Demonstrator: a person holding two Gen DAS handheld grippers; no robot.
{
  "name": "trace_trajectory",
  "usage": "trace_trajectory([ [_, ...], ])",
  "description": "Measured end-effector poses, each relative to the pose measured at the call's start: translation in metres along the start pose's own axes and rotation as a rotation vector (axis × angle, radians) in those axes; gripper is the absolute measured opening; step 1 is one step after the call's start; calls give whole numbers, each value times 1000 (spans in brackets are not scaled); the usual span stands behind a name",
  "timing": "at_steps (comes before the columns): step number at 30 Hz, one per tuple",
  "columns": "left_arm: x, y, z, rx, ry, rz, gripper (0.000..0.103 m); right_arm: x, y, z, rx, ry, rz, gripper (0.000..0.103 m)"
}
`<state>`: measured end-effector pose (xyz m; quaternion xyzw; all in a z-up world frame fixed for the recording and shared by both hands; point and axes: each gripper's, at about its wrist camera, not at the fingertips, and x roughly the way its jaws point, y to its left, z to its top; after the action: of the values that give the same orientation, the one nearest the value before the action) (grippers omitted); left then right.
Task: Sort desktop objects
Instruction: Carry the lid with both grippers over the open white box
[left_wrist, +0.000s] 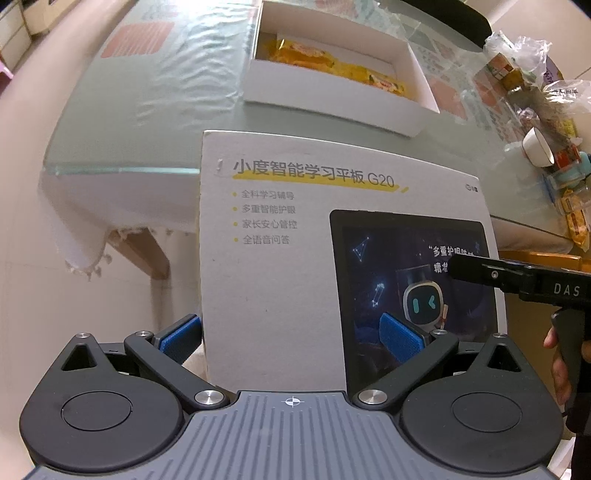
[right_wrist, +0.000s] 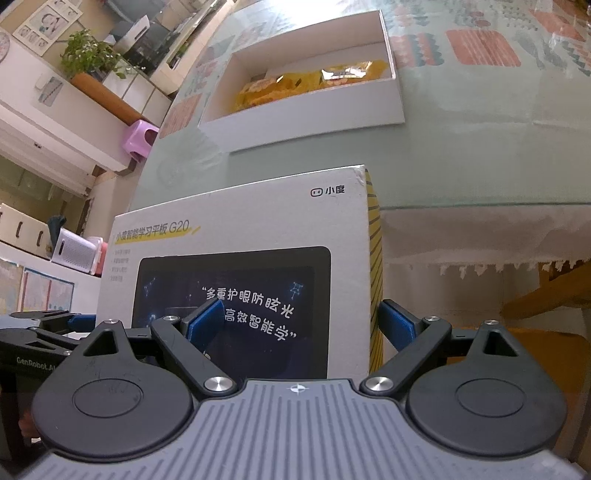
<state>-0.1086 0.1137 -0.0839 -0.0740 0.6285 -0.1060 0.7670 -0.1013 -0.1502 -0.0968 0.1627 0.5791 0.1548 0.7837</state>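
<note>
One "小度 G20" tablet box lid (left_wrist: 295, 229)

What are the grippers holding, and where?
Both hold the white printed tablet-box lid: left gripper at its left edge, right gripper at its right edge.
</note>
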Motion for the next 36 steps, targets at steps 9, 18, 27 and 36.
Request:
trace_trajectory([
  [9,-1,-2,51,52,-12,-15,103,1,0,37,33,-43,-24,103],
  [18,-10,-1,114,100,-55,-51,103,-9,10,90,42,-106,-67,103],
  [27,-5,13,177,109,-86,-76,103,5,23,148,34,-148,-108,103],
  [36,3,23,218,108,-88,-100,103,19,28,188,45,-158,-141,103],
])
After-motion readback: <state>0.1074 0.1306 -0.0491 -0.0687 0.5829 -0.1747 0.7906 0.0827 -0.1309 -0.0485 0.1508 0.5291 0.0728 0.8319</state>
